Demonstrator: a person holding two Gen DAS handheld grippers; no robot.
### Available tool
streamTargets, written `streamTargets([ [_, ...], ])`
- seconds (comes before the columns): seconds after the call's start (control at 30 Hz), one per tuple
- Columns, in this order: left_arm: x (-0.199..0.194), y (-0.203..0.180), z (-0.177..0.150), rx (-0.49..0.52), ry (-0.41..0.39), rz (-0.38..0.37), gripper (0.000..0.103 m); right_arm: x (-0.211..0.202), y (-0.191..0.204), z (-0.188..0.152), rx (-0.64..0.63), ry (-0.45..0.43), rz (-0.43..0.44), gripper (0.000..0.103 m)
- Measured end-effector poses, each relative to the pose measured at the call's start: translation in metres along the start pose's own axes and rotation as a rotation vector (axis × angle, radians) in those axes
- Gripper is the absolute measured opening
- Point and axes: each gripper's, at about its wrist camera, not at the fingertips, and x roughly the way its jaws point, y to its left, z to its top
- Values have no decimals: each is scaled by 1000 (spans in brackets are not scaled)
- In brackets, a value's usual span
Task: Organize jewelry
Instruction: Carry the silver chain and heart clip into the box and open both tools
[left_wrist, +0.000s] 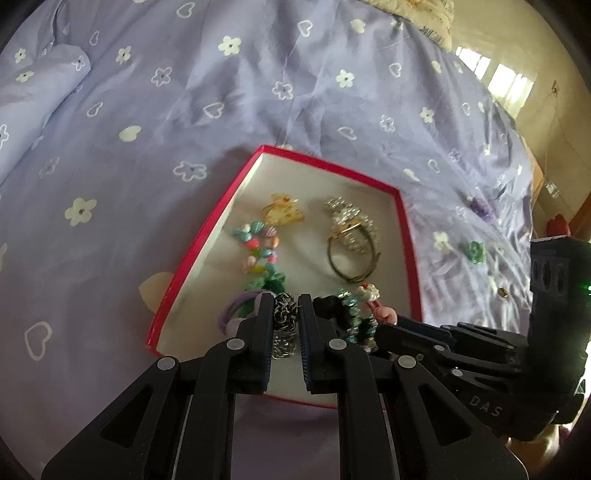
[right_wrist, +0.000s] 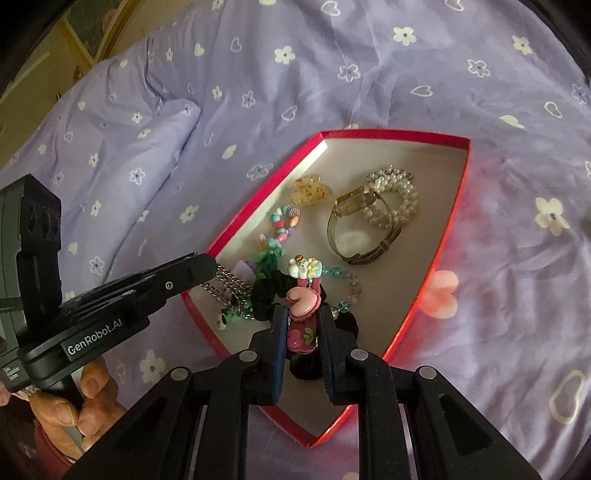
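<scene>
A red box (left_wrist: 405, 225) with a white inside lies on the bed, and it also shows in the right wrist view (right_wrist: 448, 229). It holds a yellow claw clip (left_wrist: 282, 213), a coloured bead bracelet (left_wrist: 258, 245), a pearl bracelet (right_wrist: 393, 199) and a metal bangle (right_wrist: 364, 230). My left gripper (left_wrist: 286, 317) is shut on a silver chain piece (left_wrist: 284, 315) over the box's near end. My right gripper (right_wrist: 303, 321) is shut on a pink hair clip (right_wrist: 303, 314) with a cartoon charm, over the box beside a black scrunchie (right_wrist: 266, 291).
The lilac flower-print bedspread (left_wrist: 184, 110) surrounds the box. A green flower piece (left_wrist: 474, 252) and a small purple item (left_wrist: 480, 208) lie on the cloth to the right of the box. A folded pillow edge (right_wrist: 147, 147) is at the left.
</scene>
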Motion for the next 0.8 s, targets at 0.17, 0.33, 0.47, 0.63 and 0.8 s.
streamTargets([
  [0.17,11,7,-6,0,23,15,11,11,1,-2,-12,24,-17,16],
  [0.33,22,13,-12,-4,48,34,11,16,0,-3,-13,34,-17,17],
  [0.47,23,15,-13,-4,48,38,11,16,-1,-3,-12,32,-17,17],
  [0.63,22,14,-12,1,49,45,11,16,-1,-4,-15,31,-17,18],
  [0.8,22,14,-11,5,55,49,11,16,-1,-3,-9,27,-11,19],
])
